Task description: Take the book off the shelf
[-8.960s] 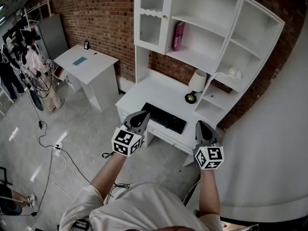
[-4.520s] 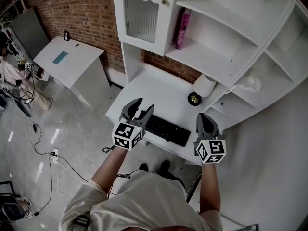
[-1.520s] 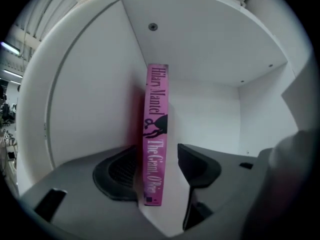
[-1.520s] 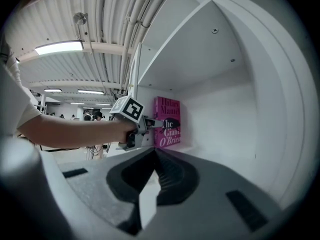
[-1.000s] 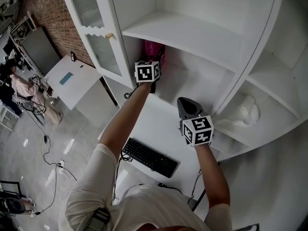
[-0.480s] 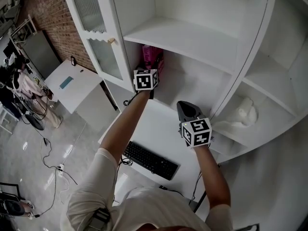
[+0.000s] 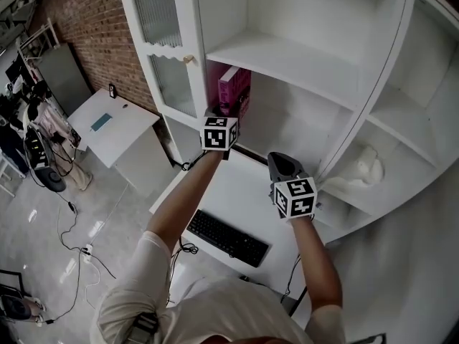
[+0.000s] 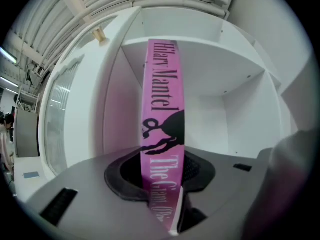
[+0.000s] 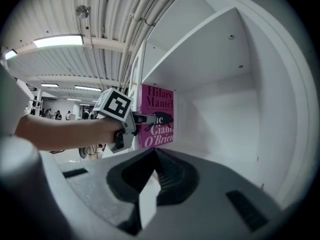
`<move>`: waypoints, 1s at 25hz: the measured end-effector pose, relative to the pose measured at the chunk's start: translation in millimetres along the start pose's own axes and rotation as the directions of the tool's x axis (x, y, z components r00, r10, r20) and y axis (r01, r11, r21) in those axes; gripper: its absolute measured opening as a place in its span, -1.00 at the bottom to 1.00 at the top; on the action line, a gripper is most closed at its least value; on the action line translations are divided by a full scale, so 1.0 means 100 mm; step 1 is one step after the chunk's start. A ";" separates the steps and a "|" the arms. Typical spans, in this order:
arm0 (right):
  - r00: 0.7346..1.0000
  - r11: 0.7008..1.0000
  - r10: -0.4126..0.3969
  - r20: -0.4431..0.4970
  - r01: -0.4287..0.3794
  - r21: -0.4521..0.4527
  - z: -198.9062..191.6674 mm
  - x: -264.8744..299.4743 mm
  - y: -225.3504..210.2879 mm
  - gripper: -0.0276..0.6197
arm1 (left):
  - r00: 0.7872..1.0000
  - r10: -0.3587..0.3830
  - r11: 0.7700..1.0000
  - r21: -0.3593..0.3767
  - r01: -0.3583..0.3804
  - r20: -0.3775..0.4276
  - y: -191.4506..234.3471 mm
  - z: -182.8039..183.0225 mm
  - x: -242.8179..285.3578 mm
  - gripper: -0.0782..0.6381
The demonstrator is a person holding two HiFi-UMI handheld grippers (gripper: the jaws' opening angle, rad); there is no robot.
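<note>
A pink book (image 7: 234, 90) stands upright at the left end of the white shelf compartment (image 7: 301, 131), next to the cabinet's side wall. My left gripper (image 7: 224, 117) reaches up to it and is shut on the lower part of its spine. In the left gripper view the spine (image 8: 163, 109) runs straight up between the pads of the left gripper (image 8: 162, 176). My right gripper (image 7: 281, 165) hangs lower and to the right, below the shelf, shut with nothing in it. The right gripper view shows its own jaws (image 9: 150, 184) together, and beyond them the book's cover (image 9: 157, 116) held by the left gripper (image 9: 145, 118).
A glass cabinet door (image 7: 161, 41) is just left of the book. Below lie the white desk (image 7: 237, 188) and a black keyboard (image 7: 226, 236). A small white figure (image 7: 362, 167) sits on a right-hand shelf. A side table (image 7: 107, 124) and people stand far left.
The left gripper has closed on the book and drawn back a little with it, so more of the pink cover shows at the shelf's front. The right gripper has hardly moved.
</note>
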State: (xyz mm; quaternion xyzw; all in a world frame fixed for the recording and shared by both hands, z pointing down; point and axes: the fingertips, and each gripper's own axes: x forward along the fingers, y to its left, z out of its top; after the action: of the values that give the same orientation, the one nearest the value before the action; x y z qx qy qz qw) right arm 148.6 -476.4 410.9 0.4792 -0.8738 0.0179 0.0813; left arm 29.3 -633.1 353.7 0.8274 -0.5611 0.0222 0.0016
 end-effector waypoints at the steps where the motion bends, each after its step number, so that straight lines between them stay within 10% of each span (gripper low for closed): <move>1: 1.000 1.000 -0.004 0.002 0.004 -0.002 0.01 -0.01 0.04 -0.91 | 1.000 -0.009 1.000 -0.002 0.009 0.005 0.00 0.02 -0.07 -0.43; 25: 0.984 0.984 -0.176 -0.015 0.175 -0.038 -0.28 -0.54 1.08 -0.91 | 0.985 -0.163 0.986 -0.008 0.164 0.059 0.19 -0.29 -1.83 -0.43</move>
State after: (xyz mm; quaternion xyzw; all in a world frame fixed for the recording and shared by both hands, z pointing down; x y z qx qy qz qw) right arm 89.5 -369.6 435.2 0.5526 -0.8275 -0.0006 0.0994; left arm -57.1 -469.3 375.2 0.8709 -0.4913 -0.0058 -0.0077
